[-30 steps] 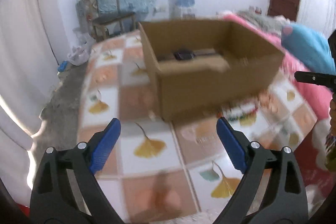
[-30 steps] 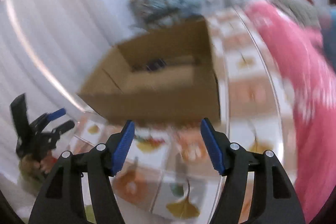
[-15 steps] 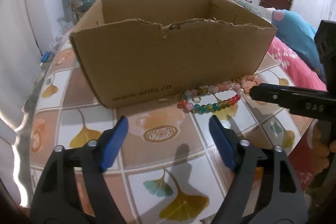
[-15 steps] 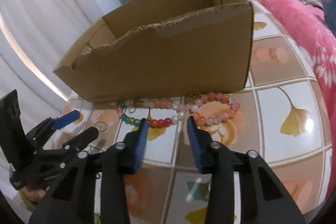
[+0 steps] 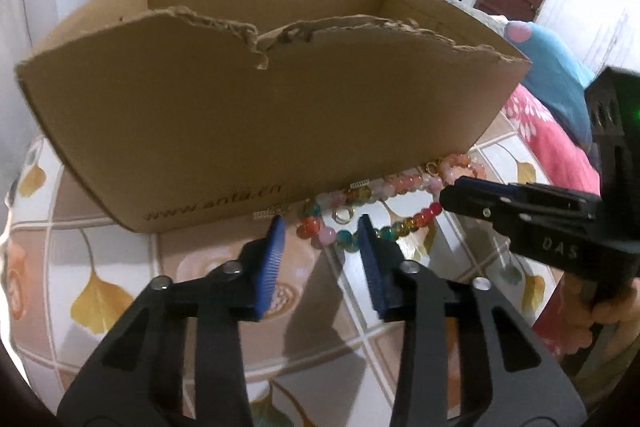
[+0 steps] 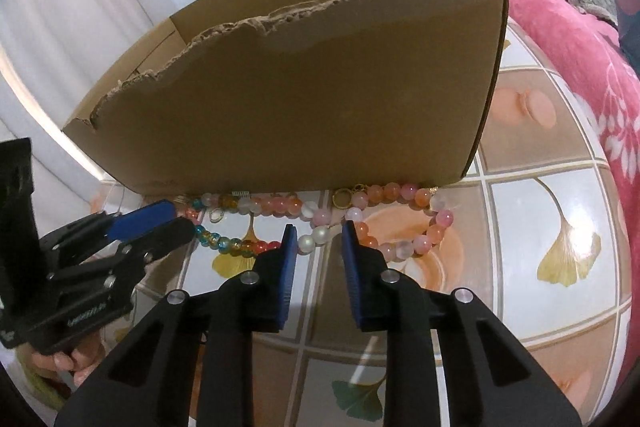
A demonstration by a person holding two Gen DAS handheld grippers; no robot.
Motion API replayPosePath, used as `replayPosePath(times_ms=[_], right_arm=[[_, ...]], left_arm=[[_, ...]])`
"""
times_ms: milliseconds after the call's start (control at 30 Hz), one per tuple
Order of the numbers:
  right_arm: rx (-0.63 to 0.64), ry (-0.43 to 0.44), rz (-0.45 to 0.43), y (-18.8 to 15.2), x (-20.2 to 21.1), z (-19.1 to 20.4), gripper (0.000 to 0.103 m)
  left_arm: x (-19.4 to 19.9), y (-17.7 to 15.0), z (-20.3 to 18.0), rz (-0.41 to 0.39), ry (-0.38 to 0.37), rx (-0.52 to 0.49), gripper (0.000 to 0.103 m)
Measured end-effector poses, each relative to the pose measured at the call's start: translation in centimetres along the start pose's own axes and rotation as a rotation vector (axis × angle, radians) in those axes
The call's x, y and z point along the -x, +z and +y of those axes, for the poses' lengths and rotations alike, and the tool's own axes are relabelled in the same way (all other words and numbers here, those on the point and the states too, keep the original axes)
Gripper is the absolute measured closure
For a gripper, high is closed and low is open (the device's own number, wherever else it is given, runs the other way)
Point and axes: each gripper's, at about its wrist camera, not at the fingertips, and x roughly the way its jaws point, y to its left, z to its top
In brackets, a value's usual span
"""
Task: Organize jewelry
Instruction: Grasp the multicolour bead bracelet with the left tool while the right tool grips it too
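Both claws are closing with nothing yet pinched: the left gripper (image 5: 320, 227) straddles the multicoloured bead bracelet (image 5: 352, 241), the right gripper (image 6: 318, 233) the pink-and-white bead bracelet (image 6: 394, 219). Both bracelets lie on the ginkgo-patterned tabletop (image 6: 560, 211), against the cardboard box (image 5: 256, 115).

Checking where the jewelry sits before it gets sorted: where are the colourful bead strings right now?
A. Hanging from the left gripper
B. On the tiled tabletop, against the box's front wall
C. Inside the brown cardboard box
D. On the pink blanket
B: the colourful bead strings lie on the ginkgo-patterned tiled tabletop along the base of the brown cardboard box.
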Motion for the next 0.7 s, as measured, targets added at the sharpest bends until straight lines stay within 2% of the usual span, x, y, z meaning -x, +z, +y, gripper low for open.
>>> replayPosePath(times_ms=[133, 267, 300, 333, 467, 700], right_arm=[[-0.003, 0.007, 0.000, 0.0, 0.0, -0.2, 0.080], [0.006, 0.005, -0.003, 0.0, 0.0, -0.2, 0.081], [0.010, 0.005, -0.003, -0.2, 0.1, -0.2, 0.081], [0.011, 0.006, -0.003, -0.1, 0.0, -0.2, 0.082], [0.029, 0.014, 0.006, 0.3, -0.2, 0.4, 0.088], [0.084, -0.022, 0.012, 0.0, 0.3, 1.3, 0.090]], left_arm=[[-0.7, 0.5, 0.0, 0.015, 0.001, 0.006, 0.079], [-0.8, 0.6, -0.3, 0.024, 0.021, -0.003, 0.080], [-0.8, 0.6, -0.2, 0.027, 0.021, -0.001, 0.083], [-1.0, 0.6, -0.3, 0.038, 0.022, 0.001, 0.092], [-1.2, 0.5, -0.7, 0.038, 0.031, -0.016, 0.094], [-0.2, -0.3, -1.6, 0.018, 0.024, -0.045, 0.094]])
